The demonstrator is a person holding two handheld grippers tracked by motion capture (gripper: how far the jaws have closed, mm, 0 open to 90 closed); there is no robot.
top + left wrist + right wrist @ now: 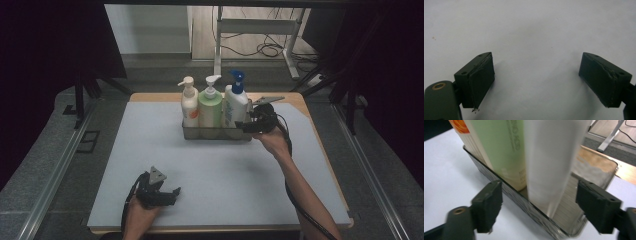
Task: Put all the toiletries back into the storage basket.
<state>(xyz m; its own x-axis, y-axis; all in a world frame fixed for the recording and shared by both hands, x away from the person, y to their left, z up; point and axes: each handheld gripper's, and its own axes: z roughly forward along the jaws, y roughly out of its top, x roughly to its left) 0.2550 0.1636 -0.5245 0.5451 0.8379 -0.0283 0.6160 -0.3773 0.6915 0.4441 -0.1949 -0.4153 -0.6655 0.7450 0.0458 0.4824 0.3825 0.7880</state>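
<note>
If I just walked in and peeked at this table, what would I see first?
Three pump bottles standing in a row in a metal tray at the back of the table: a cream bottle, a green bottle and a white bottle with a blue pump. The right gripper reaches open toward the white one, while the left gripper rests open near the front edge.

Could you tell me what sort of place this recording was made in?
Probably a lab or workshop recording station: a table with a grey mat, dark curtains at the sides, and loose cables on the floor beyond.
</note>
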